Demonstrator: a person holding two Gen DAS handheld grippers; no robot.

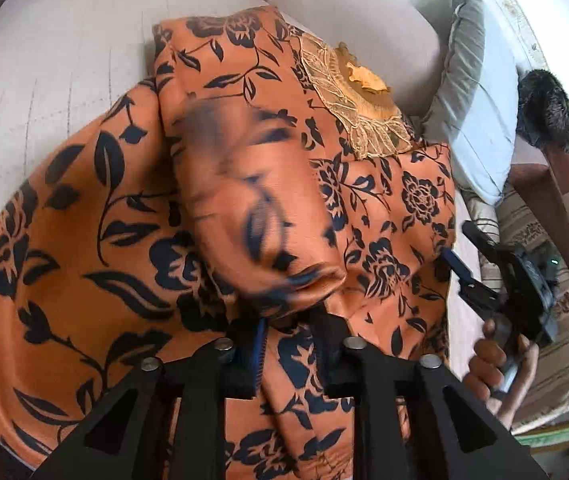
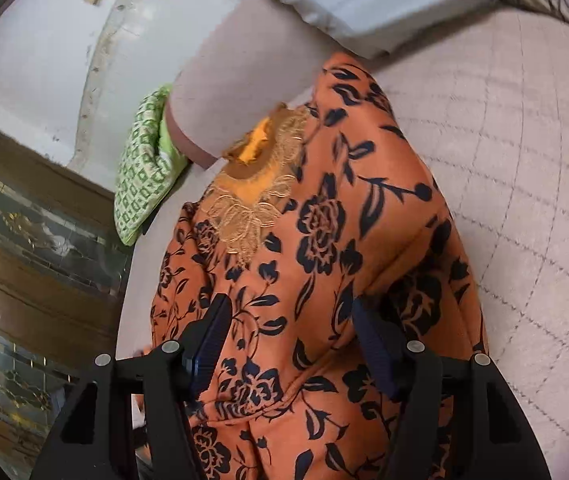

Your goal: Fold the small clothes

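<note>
An orange garment with a black flower print lies on a pale quilted bed. Its gold lace neckline points toward the pillows. My left gripper is shut on a fold of the garment, and a blurred sleeve hangs over in front of it. My right gripper is open, its fingers standing on either side of the cloth over the garment. In the left wrist view the right gripper shows at the garment's right edge, held in a hand.
A grey-white pillow and a pinkish pillow lie beyond the neckline. A green patterned cloth sits by the bed edge. A dark furry thing and a striped cushion lie at right. A wooden cabinet stands at left.
</note>
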